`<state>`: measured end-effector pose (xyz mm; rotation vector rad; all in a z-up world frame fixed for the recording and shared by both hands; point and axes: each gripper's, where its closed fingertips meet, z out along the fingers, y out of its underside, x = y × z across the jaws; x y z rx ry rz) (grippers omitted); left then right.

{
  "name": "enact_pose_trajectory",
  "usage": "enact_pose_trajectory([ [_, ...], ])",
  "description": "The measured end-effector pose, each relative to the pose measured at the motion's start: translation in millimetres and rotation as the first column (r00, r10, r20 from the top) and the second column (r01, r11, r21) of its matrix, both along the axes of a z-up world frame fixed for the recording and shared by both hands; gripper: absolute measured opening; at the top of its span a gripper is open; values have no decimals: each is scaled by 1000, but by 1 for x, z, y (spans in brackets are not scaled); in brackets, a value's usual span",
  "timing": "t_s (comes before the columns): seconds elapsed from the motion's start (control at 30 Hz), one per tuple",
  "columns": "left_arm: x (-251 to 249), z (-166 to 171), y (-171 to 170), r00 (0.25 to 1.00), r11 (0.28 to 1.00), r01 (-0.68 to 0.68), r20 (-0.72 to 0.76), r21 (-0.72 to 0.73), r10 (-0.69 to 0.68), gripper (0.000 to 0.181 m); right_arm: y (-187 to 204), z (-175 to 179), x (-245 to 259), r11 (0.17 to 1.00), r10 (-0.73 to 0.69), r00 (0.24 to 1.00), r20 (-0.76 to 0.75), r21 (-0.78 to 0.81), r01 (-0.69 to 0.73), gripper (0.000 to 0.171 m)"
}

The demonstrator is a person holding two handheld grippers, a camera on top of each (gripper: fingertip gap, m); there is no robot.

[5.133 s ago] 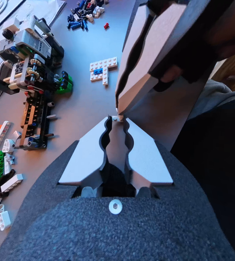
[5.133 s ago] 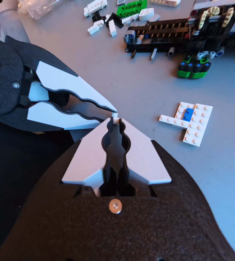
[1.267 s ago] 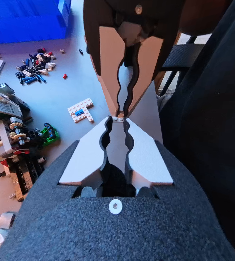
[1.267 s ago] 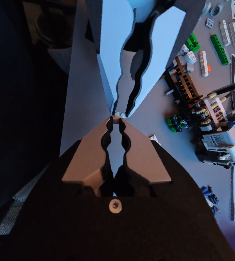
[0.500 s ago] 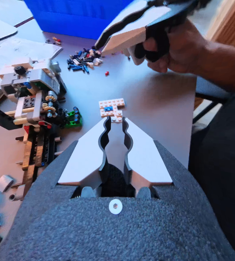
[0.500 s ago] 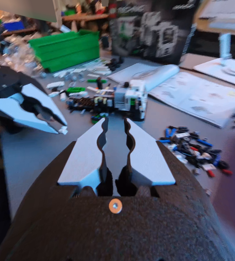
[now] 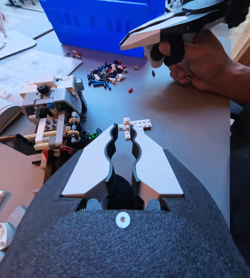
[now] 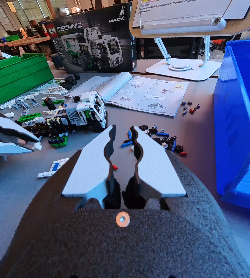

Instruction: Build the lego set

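My left gripper (image 7: 123, 126) is shut on a small white plate piece (image 7: 126, 121) at its fingertips and holds it just above the grey table (image 7: 181, 120). Right behind it lies the white plate assembly with a blue tile (image 7: 143, 123). In the right wrist view the left gripper (image 8: 35, 144) holds that piece (image 8: 37, 146) at the left, and the plate assembly (image 8: 56, 167) lies lower left. My right gripper (image 8: 123, 127) is open and empty, above a pile of small pins (image 8: 159, 138). It shows top right in the left wrist view (image 7: 121, 45). The part-built truck (image 7: 53, 105) stands on the left.
A blue bin (image 8: 238, 120) stands at the right, a green bin (image 8: 16, 75) at the far left, with the set's box (image 8: 94, 42) and a white stand (image 8: 181, 67) behind. An open instruction booklet (image 8: 144, 96) lies beyond the truck (image 8: 82, 114). A red pin (image 8: 114, 167) lies loose. There is about 15 cm between the tips of the two grippers.
Both grippers held the small white piece tip to tip by the table's edge. The right one let go, opened and swung off over the pin pile. The left carried the piece to the plate assembly.
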<state>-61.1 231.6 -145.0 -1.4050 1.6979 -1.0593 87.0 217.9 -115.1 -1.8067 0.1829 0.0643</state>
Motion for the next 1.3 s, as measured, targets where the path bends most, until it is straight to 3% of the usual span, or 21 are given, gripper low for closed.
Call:
enact_pose_trajectory([
  [0.3,3,-4,-1,998,995,34,-47,-91,-39,14,2,-2,1,1000,-3,1000,10,-14,3,20],
  [1.3,6,-11,2,995,992,19,-95,-123,-31,14,4,-4,-4,999,35,999,6,-28,-35,18],
])
